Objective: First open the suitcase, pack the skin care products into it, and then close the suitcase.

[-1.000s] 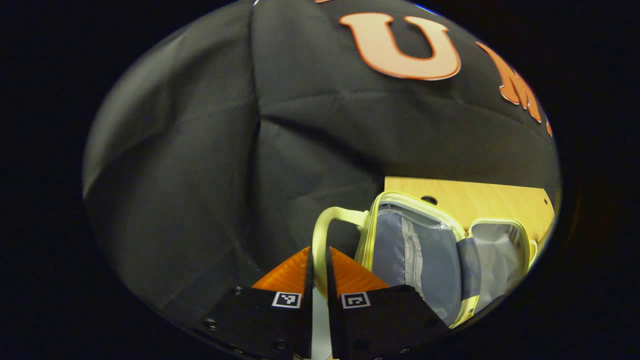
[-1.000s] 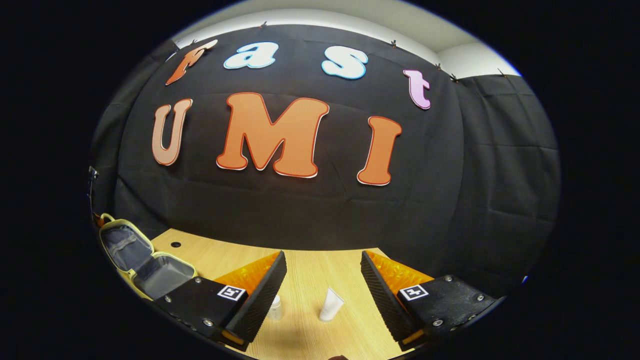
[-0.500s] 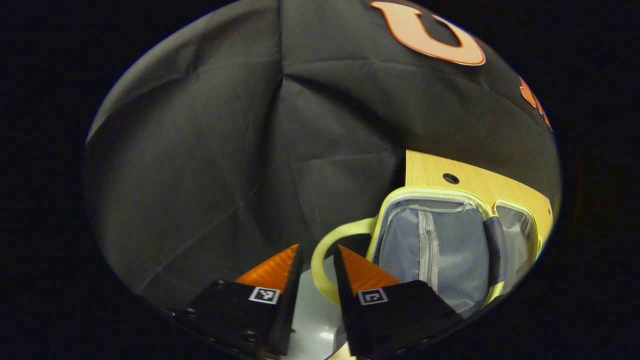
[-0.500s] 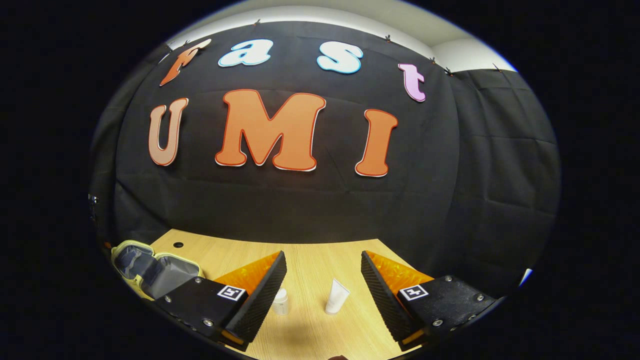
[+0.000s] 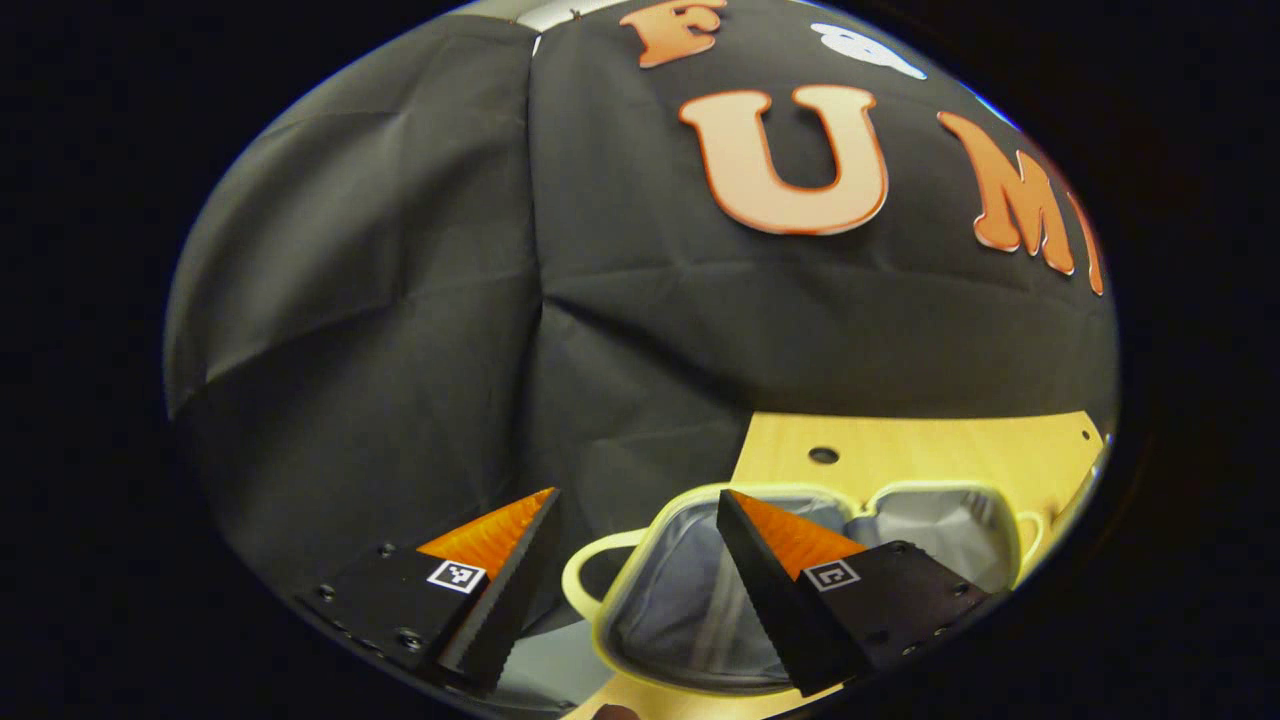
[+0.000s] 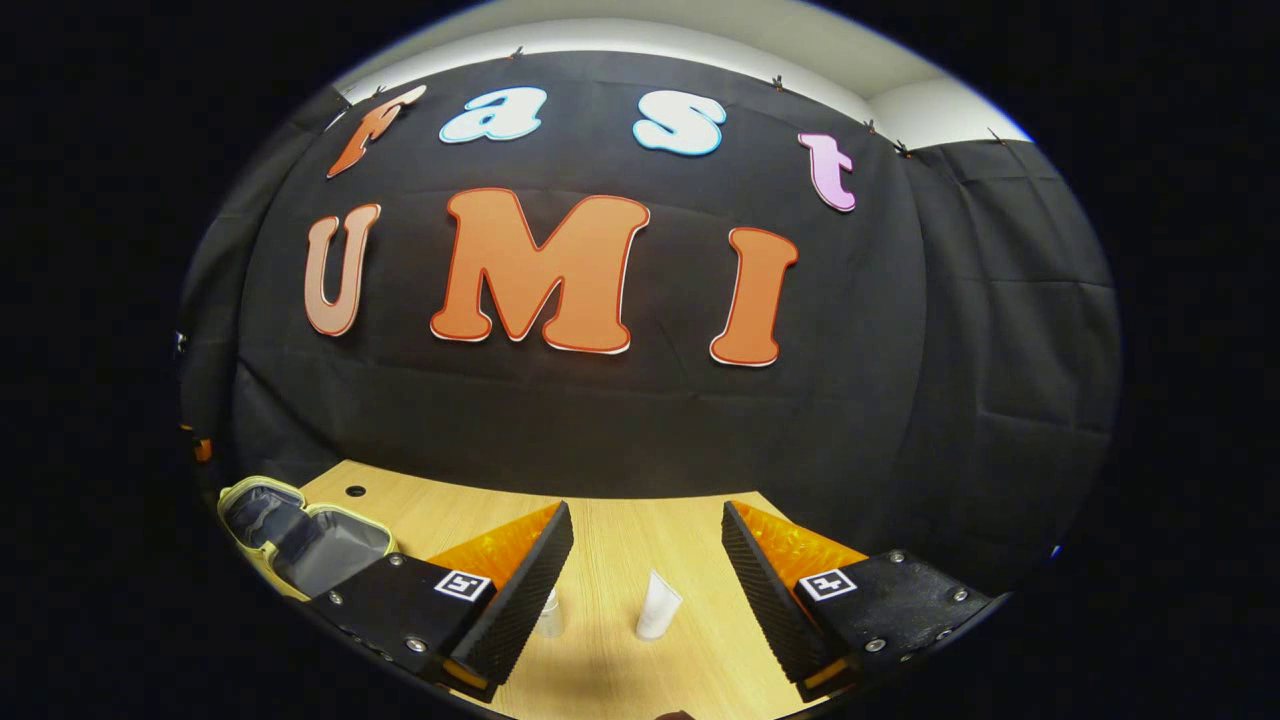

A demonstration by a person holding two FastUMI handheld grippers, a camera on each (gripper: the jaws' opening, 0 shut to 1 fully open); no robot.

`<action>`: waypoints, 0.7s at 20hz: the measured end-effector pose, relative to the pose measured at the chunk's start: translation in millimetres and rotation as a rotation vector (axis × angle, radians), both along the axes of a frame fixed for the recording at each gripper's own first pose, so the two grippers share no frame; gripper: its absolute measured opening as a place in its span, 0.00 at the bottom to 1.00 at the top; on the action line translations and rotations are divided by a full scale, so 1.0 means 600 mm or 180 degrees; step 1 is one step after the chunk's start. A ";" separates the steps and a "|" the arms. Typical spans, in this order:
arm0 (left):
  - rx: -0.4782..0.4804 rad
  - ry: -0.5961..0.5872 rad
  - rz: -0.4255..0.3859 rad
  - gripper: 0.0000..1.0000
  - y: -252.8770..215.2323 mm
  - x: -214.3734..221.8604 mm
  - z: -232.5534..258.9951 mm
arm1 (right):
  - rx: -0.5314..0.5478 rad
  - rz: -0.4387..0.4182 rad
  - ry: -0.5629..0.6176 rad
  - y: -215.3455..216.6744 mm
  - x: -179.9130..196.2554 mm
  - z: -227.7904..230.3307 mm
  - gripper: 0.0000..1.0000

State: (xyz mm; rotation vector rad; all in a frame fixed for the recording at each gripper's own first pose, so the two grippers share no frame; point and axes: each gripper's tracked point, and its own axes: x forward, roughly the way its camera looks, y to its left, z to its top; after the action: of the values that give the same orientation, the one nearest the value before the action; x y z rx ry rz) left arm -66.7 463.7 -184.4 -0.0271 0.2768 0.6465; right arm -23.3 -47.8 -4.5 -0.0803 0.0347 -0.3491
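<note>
The pale yellow suitcase [image 5: 690,610] lies open on the wooden table [image 5: 930,450], grey lining up, its looped handle [image 5: 580,585] pointing off the table's edge. My left gripper [image 5: 636,494] hovers open above the lid half, touching nothing. In the right gripper view the suitcase [image 6: 300,535] sits at the far left. A white tube [image 6: 658,607] and a small clear bottle [image 6: 548,612] lie on the table between and below the fingers of my right gripper [image 6: 646,506], which is open and empty.
A round cable hole [image 5: 823,455] is in the table behind the suitcase. The black cloth wall stands close behind the table's far edge. Bare wood [image 6: 620,540] stretches between the suitcase and the two products.
My left gripper has let go of the suitcase handle, opened wide and drawn back. The lid half now lies flat and open. The right gripper has barely shifted.
</note>
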 end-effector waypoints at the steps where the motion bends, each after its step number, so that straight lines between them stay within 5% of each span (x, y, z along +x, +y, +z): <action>1: 0.0084 -0.0069 -0.0042 0.99 -0.029 0.006 0.024 | -0.0020 0.0028 -0.0012 -0.013 0.004 0.001 0.96; 10: 0.0515 -0.0526 -0.0641 0.99 -0.380 0.095 0.176 | -0.0047 0.0437 0.0006 -0.054 0.025 -0.026 0.96; 14: 0.0470 -0.0633 -0.0881 1.00 -0.521 0.133 0.196 | -0.0116 0.0552 0.0031 -0.080 0.026 -0.039 0.96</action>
State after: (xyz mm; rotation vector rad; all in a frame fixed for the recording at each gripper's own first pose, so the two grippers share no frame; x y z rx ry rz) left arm 13.3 151.2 -66.8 0.0869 0.0383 0.3836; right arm -7.5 -96.0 -27.8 -0.1203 0.0307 -0.1761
